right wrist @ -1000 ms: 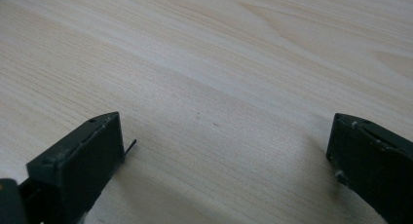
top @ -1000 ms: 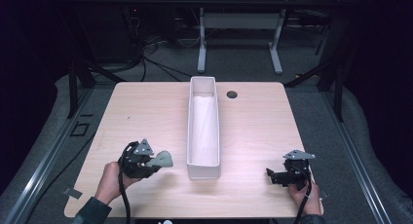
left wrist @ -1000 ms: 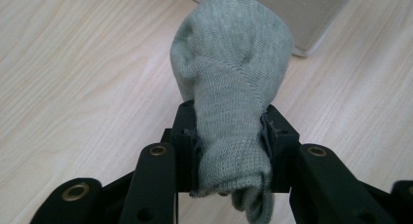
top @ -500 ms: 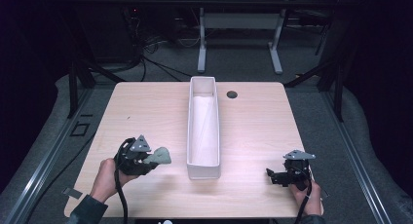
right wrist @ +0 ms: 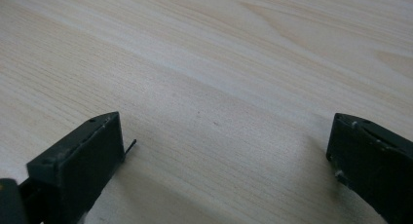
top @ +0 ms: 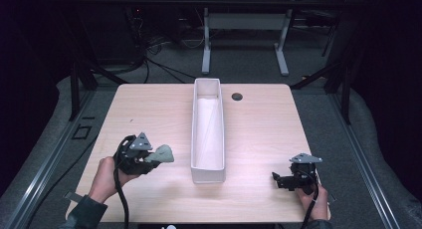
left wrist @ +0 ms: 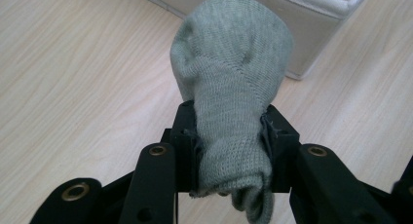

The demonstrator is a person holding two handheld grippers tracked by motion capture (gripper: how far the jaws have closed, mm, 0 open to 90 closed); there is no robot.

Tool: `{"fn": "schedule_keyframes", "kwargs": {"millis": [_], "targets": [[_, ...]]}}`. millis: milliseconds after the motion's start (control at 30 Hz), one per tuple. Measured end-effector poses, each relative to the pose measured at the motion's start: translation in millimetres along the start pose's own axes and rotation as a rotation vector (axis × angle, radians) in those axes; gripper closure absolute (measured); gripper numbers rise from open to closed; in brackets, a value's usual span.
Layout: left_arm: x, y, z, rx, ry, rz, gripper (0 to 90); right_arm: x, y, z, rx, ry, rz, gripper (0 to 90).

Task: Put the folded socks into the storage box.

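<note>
At the left of the high view, the person's left hand (top: 105,175) carries the left gripper (top: 149,159) above the wooden table (top: 149,109), its nose aimed toward the long white bin (top: 207,165) just beyond it. Its jaws are clamped on a rolled grey-green sock (left wrist: 229,87): in the left gripper view the pads pinch the sock's narrow lower part from both sides, while the rounded bulk bulges out ahead of the tips and a loose end hangs below them. The near corner of the bin lies directly past the sock. Farther right, beyond the bin and well apart from it, the right hand (top: 314,199) holds the right gripper (top: 276,178) low over bare tabletop, jaws spread wide with nothing between them.
</note>
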State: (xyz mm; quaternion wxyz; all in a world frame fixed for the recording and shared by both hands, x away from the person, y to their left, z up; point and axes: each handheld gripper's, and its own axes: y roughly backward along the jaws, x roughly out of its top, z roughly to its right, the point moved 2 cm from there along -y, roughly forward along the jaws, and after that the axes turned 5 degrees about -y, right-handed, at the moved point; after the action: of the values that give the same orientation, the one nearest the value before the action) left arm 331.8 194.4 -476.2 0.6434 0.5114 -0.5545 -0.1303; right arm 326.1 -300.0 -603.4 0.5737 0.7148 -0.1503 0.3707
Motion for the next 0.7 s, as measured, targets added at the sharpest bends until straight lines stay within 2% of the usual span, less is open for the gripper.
{"fn": "schedule_keyframes", "kwargs": {"millis": [700], "targets": [[20.9,19.6,-5.1,0.022,-0.029,0.018,65.3,0.1,0.0,0.2,0.001,0.001,-0.001,0.0]]}}
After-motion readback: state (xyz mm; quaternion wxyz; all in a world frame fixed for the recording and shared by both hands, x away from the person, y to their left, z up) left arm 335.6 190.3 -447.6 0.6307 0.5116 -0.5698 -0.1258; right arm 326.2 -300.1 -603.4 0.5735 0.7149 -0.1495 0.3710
